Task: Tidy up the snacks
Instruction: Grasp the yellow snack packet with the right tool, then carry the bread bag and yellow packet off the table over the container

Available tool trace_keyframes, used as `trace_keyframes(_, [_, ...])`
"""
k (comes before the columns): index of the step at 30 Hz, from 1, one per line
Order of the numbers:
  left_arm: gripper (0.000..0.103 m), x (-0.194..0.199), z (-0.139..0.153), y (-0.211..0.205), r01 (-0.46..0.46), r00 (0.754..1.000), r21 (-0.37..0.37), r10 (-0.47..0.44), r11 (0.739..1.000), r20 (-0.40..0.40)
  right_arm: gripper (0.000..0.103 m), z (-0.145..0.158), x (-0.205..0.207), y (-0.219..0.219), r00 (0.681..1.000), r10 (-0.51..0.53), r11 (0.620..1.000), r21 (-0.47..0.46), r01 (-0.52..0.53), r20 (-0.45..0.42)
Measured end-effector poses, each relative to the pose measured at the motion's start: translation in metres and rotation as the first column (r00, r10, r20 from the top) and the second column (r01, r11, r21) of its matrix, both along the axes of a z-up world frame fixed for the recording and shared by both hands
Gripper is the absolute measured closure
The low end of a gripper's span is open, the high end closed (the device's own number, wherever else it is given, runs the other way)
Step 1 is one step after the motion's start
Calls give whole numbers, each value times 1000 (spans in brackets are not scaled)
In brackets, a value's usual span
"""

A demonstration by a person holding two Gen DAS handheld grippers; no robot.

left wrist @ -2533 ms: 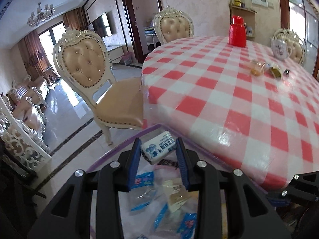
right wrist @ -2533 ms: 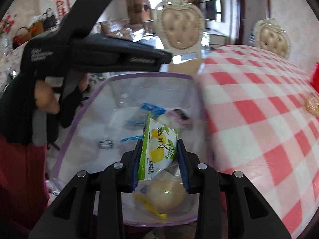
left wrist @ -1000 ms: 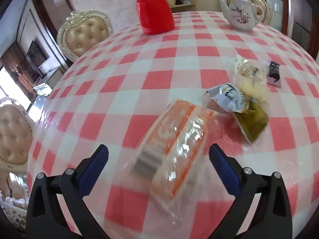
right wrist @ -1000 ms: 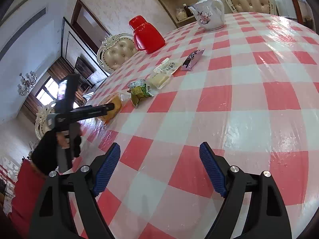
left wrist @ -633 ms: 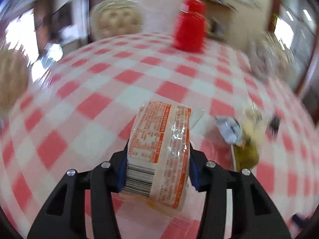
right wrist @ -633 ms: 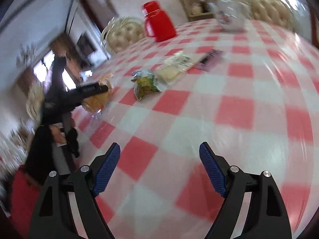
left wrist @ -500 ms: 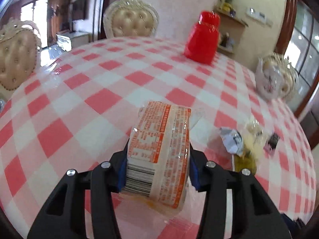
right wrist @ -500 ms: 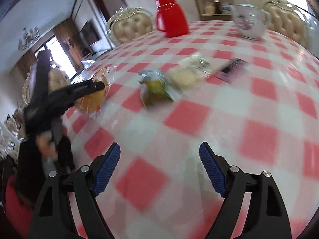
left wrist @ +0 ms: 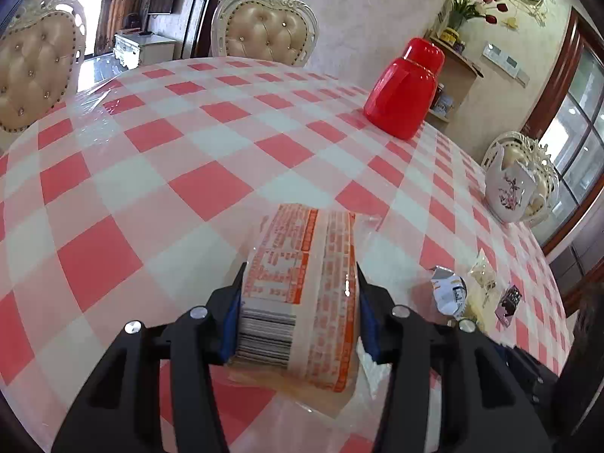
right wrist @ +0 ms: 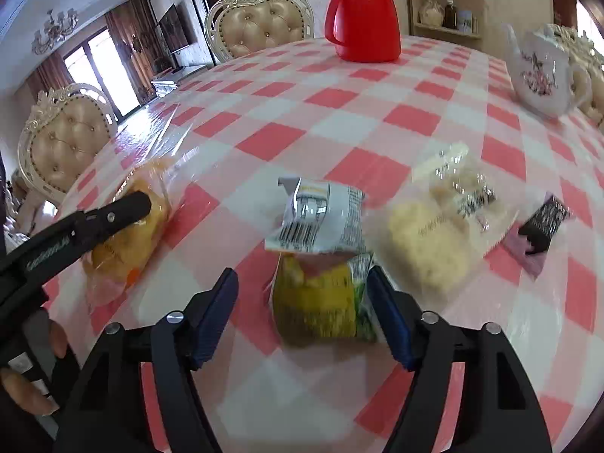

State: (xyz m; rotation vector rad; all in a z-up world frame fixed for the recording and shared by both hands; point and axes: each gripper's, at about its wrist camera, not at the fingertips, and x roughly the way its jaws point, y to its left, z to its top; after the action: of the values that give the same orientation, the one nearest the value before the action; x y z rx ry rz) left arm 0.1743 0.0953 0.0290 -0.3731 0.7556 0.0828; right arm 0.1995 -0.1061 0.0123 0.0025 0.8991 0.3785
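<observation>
You are clamping your left gripper (left wrist: 298, 294) on an orange-printed snack pack (left wrist: 302, 283), its 2 blue pads (left wrist: 231, 311) pressing both sides of the wrapper while the barcode end faces the camera. In the right wrist view the same gripper is reaching in from 9 o'clock, its dark finger lying across the pack's yellow contents (right wrist: 124, 234) just above the checked tablecloth (left wrist: 151, 151).

Your right gripper (right wrist: 302, 294) is standing spread wide, its jaws flanking a yellow-green snack packet (right wrist: 321, 302) that is lying on the cloth; the right pad (right wrist: 389, 321) is sitting right at the packet's edge, though contact cannot be told, and the left pad is well clear of it.

At 12 o'clock from that packet, a silver-and-white wrapper (right wrist: 317, 219) is overlapping its far end. Toward 2 o'clock a clear bag of pale snack (right wrist: 441, 222) is lying near the pile, and a small dark packet (right wrist: 543, 222) is resting beyond it at 3 o'clock.

Farther back, a red thermos jug (right wrist: 362, 19) is standing at 12 o'clock and a flowered white teapot (right wrist: 540, 71) at 2 o'clock. Cream tufted chairs (right wrist: 260, 22) are ringing the table's far rim.
</observation>
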Motion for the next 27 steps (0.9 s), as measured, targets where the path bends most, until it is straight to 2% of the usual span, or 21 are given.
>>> trace_keyframes(1, [52,1,1,-2,9,1000,15,-9,1000,-4,46,0,-1,0,1000,-13,1000,-24,13,7])
trace_keyframes(2, [48,0,2,-3,14,1000,23,-14,1000,-1,58,0,-1,-1,1000,-28,999,-39,28,12])
trace_keyframes(4, [38,0,4,-6,23,1000,56,-23,998,-2,68,0,-7,-6,999,-37,998,-50,38,19])
trace_keyframes(5, [27,1,4,-8,31,999,75,-30,997,-14,68,1,-13,-12,999,-46,997,-54,48,29])
trace_keyframes(6, [23,2,2,-11,41,999,99,-38,994,-29,69,3,-19,-16,998,-51,997,-57,53,41])
trace_keyframes(9, [23,6,-5,-18,58,996,161,-47,985,-72,69,8,-37,-30,996,-72,997,-38,74,57])
trace_keyframes(12, [25,9,-12,-23,92,991,173,-73,981,-113,69,18,-57,-45,993,-96,995,27,94,72])
trace_keyframes(13, [33,7,-12,-23,100,991,171,-83,980,-105,69,23,-66,-51,991,-104,993,56,100,85])
trace_keyframes(14, [50,5,-9,-23,110,992,167,-97,980,-86,69,26,-74,-55,989,-109,992,73,103,96])
trace_keyframes(21, [52,-3,0,-27,109,994,198,-103,974,-42,69,38,-121,-78,974,-170,979,137,151,146])
trace_keyframes(27, [52,-9,5,-33,101,995,236,-101,967,-10,69,28,-122,-90,969,-219,969,139,202,117])
